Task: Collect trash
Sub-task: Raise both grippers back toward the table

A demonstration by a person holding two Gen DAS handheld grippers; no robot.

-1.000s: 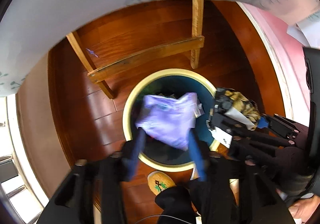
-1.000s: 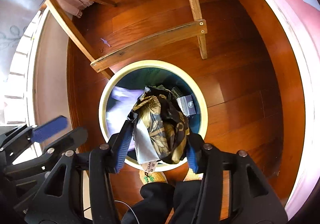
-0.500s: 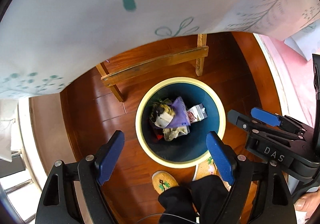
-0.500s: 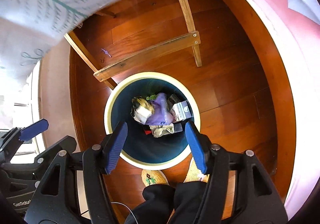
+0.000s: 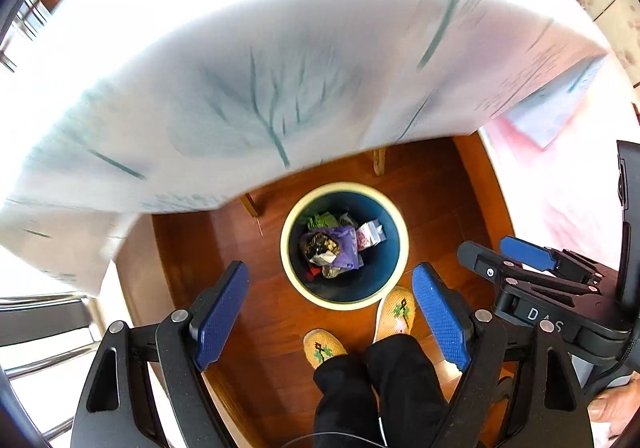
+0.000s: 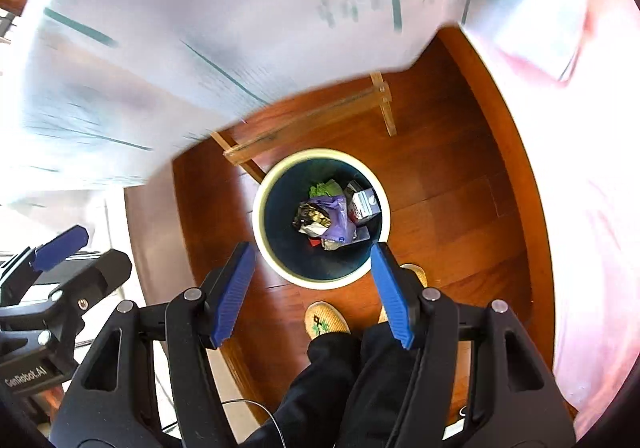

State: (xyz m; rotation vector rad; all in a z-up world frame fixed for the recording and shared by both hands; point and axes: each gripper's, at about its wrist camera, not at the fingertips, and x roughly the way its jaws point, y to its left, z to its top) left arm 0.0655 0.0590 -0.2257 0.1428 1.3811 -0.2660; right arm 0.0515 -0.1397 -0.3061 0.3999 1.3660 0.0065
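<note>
A round bin (image 5: 286,248) with a cream rim and dark blue inside stands on the wooden floor; it also shows in the right wrist view (image 6: 260,224). In it lie a purple wrapper (image 5: 346,246), a dark gold-patterned wrapper (image 5: 320,246), a small carton (image 5: 370,234) and other scraps. The purple wrapper (image 6: 338,218) and carton (image 6: 362,202) show in the right wrist view too. My left gripper (image 5: 332,316) is open and empty, high above the bin. My right gripper (image 6: 312,288) is open and empty, also high above it.
A white tablecloth with green leaf print (image 5: 240,88) hangs over the table edge above the bin. Wooden table legs and crossbar (image 6: 304,120) stand behind the bin. The person's slippered feet (image 5: 324,346) are next to the bin. A pink surface (image 6: 580,168) lies to the right.
Both grippers opened and dropped the purple wrapper and the patterned wrapper into the bin. Both have since risen well above it, bringing the tablecloth into view.
</note>
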